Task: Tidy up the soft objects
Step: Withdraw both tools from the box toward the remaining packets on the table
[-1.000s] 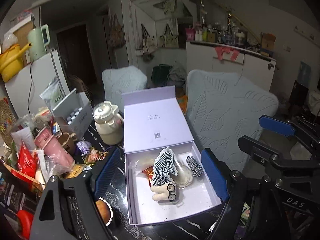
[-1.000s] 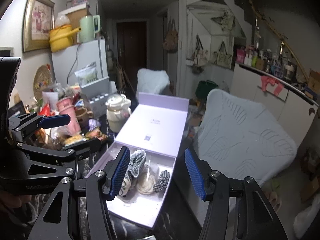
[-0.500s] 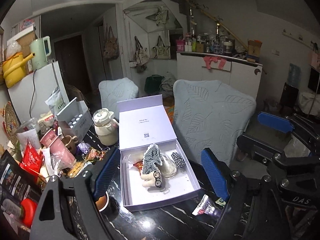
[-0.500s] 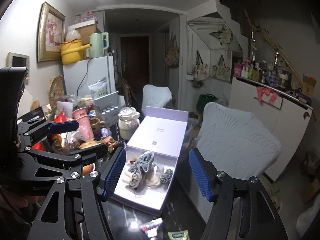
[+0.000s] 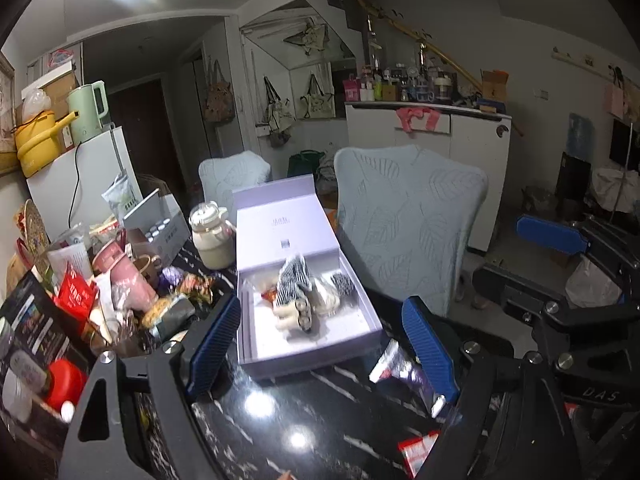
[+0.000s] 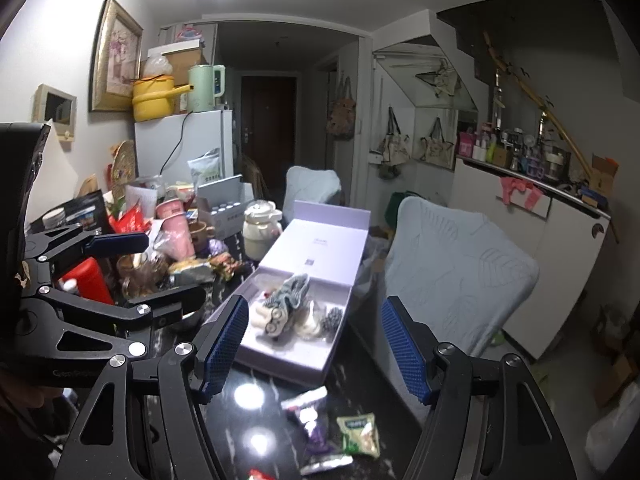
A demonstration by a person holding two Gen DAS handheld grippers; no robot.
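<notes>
An open lilac box (image 5: 312, 354) (image 6: 280, 368) lies on the black table with its lid tipped back. Inside lie a striped cloth (image 5: 294, 280) (image 6: 290, 292), a cream plush with goggle eyes (image 5: 294, 316) (image 6: 272, 318) and a small checked piece (image 5: 344, 282) (image 6: 332, 318). My left gripper (image 5: 322, 346) hangs open in front of the box, well short of it, with nothing between its blue pads. Beside it, my right gripper (image 6: 314, 346) is opening its jaws, also with nothing between them.
Cups, packets and a cream jar (image 5: 212, 236) crowd the table's left side. Loose snack packets (image 6: 352, 432) lie on the black marble table (image 5: 280, 420) near me. A chair with a pale leaf cover (image 5: 408, 216) stands right of the box.
Both grippers have drawn back from the box, which now looks smaller and farther away. More of the table's near part and the packets show. The right jaws stand wider.
</notes>
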